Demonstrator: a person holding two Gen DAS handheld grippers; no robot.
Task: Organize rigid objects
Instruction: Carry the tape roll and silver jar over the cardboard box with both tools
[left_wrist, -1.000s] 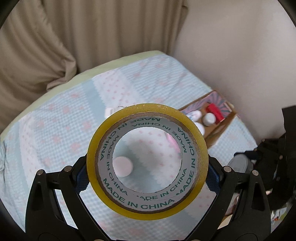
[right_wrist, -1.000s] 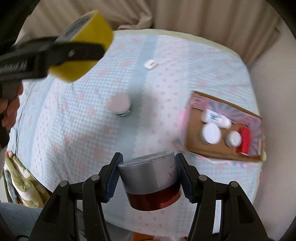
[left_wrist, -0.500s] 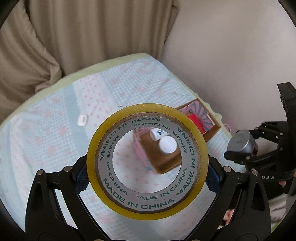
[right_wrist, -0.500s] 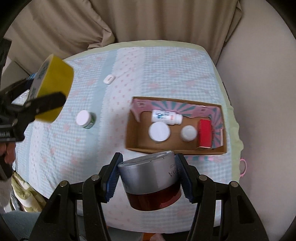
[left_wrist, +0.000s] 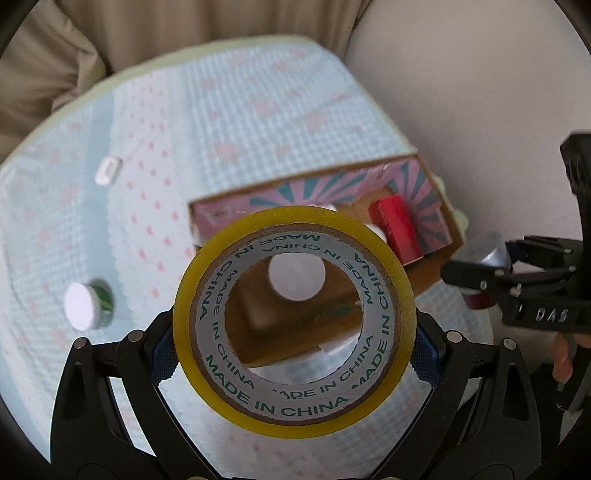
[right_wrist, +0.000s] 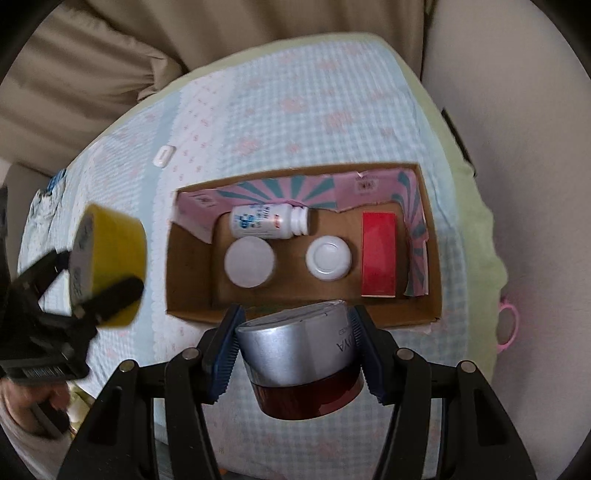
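Note:
My left gripper (left_wrist: 295, 343) is shut on a yellow tape roll (left_wrist: 376, 254), held above the near left part of the cardboard box (left_wrist: 432, 273). From the right wrist view the tape roll (right_wrist: 110, 251) hangs left of the box (right_wrist: 184, 280). My right gripper (right_wrist: 299, 354) is shut on a silver-lidded red jar (right_wrist: 295, 358), just over the box's near wall. The jar also shows in the left wrist view (left_wrist: 487, 254). In the box lie a white bottle (right_wrist: 266, 221), two white-lidded jars (right_wrist: 249, 261) (right_wrist: 328, 258) and a red carton (right_wrist: 378, 254).
A white-lidded green jar (left_wrist: 86, 306) and a small white case (left_wrist: 108, 171) lie on the blue checked tablecloth (left_wrist: 258, 110) left of the box. Beige curtains (right_wrist: 110, 55) hang behind the table. A wall stands close on the right.
Both grippers moved toward the box with their loads; the box now looks larger in both views. The right gripper's jar has come over the box's near wall.

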